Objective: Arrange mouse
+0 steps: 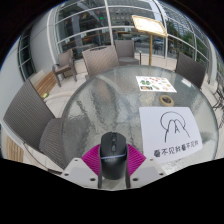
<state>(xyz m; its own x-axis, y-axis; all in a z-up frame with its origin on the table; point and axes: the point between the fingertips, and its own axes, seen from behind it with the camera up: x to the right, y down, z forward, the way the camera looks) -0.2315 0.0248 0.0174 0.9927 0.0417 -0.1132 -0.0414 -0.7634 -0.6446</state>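
- Far left: a chair (22,128) stands beside a round glass table (95,100), and more chairs (66,66) sit beyond the table near tall windows.
- Centre, low: a dark computer mouse (113,152) sits between the gripper (112,166) fingers, with the pink pads (92,161) close against both its sides.
- The fingers appear to be pinching the mouse, though whether it is lifted or resting on the glass cannot be told.
- Right of the mouse: a white paper sheet (173,130) lies on the table, printed with a line drawing and dark characters.
- Farther right and beyond: a smaller printed card (153,84) lies near the table's far edge.
- Judgement: the mouse seems grasped and ready for carrying. The next move likely calls for shifting it right onto the sheet, setting it squarely on the drawing.
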